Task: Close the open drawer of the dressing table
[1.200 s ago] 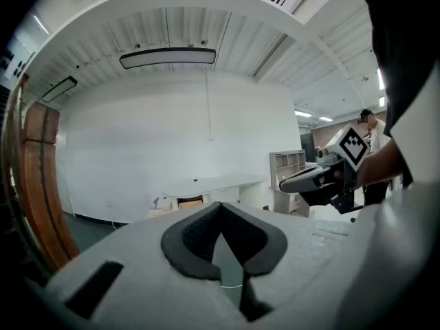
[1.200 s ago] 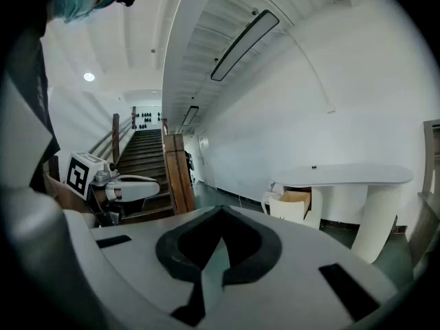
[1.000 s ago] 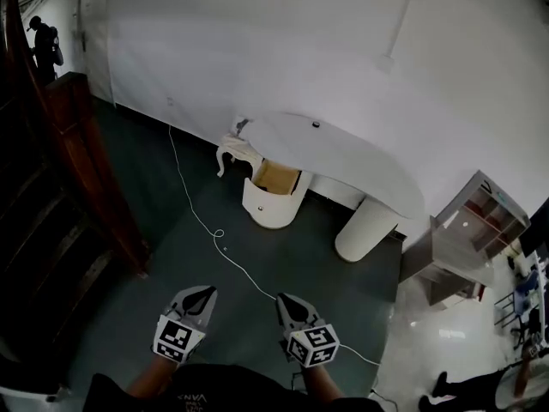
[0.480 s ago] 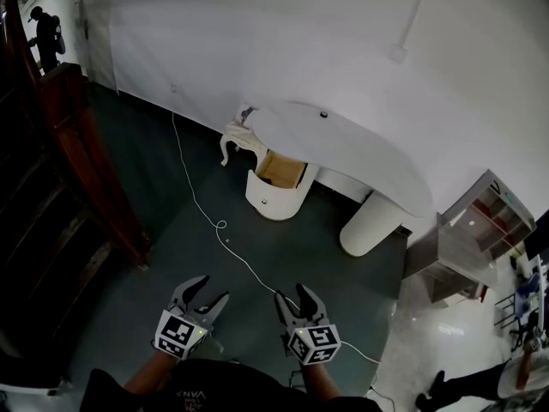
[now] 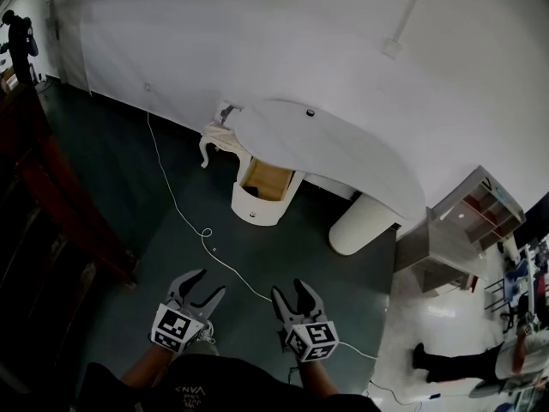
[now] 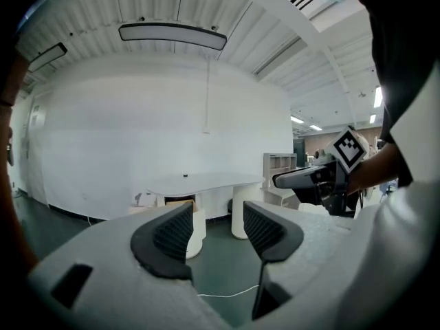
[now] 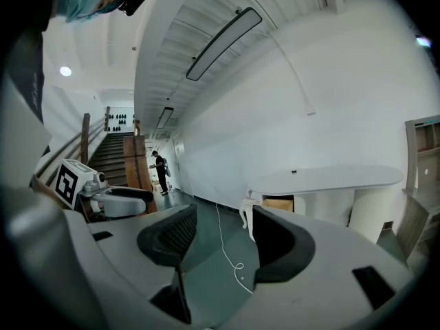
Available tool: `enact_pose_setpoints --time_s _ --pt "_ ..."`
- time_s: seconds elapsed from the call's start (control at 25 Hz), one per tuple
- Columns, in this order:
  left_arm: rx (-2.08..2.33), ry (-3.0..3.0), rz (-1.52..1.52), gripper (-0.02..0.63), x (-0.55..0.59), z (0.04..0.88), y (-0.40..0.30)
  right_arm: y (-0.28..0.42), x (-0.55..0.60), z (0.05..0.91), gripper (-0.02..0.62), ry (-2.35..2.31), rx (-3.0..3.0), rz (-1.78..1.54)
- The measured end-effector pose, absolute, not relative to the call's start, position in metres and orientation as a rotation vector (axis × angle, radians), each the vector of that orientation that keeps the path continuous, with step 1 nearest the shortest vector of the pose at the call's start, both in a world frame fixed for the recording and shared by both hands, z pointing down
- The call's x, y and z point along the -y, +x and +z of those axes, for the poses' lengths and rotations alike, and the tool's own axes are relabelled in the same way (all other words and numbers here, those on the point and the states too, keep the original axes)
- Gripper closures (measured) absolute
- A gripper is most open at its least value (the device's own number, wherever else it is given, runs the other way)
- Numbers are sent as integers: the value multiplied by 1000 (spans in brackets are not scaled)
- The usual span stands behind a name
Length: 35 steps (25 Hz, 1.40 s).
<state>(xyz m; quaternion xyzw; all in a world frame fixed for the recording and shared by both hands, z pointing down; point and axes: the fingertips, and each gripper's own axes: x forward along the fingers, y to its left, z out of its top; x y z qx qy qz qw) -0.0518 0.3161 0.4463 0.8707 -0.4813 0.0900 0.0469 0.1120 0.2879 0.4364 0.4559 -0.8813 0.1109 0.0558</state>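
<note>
The white dressing table [image 5: 330, 148] stands against the far wall, well ahead of both grippers. Its rounded drawer [image 5: 260, 189] is pulled out at the left end and shows a tan inside. My left gripper [image 5: 210, 282] hovers over the dark floor at the bottom of the head view, open and empty. My right gripper [image 5: 289, 289] is beside it, its jaws opening with nothing between them. In the left gripper view the table [image 6: 201, 180] and drawer [image 6: 180, 203] lie beyond the open left gripper [image 6: 218, 220]. The right gripper view shows the drawer [image 7: 278, 203] past the right gripper [image 7: 223, 231].
A white cable [image 5: 183, 217] snakes across the floor from the wall toward me. A small curved-leg stool [image 5: 219, 140] stands left of the table. A wooden staircase [image 5: 56, 200] rises at left. A shelf unit [image 5: 467, 226] is at right. A person [image 5: 18, 34] stands far left.
Both grippers were shut a second ago and now stand open. The grippers and the view have moved along the floor; the table now sits a little further left.
</note>
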Motion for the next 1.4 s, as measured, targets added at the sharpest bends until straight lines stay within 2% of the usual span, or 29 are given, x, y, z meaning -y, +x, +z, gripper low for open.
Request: enact_pose_setpoints --time_s 0.6,0.84,1.4 --pt "1304 2749 339 383 -162 456 -98 79 -172 445 356 1643 2587 433" --pt "1309 2716 340 383 -123 466 -81 99 -124 450 356 1626 2581 449" --pt "1626 2518 290 385 -19 470 -44 153 24 445 356 1297 2667 331"
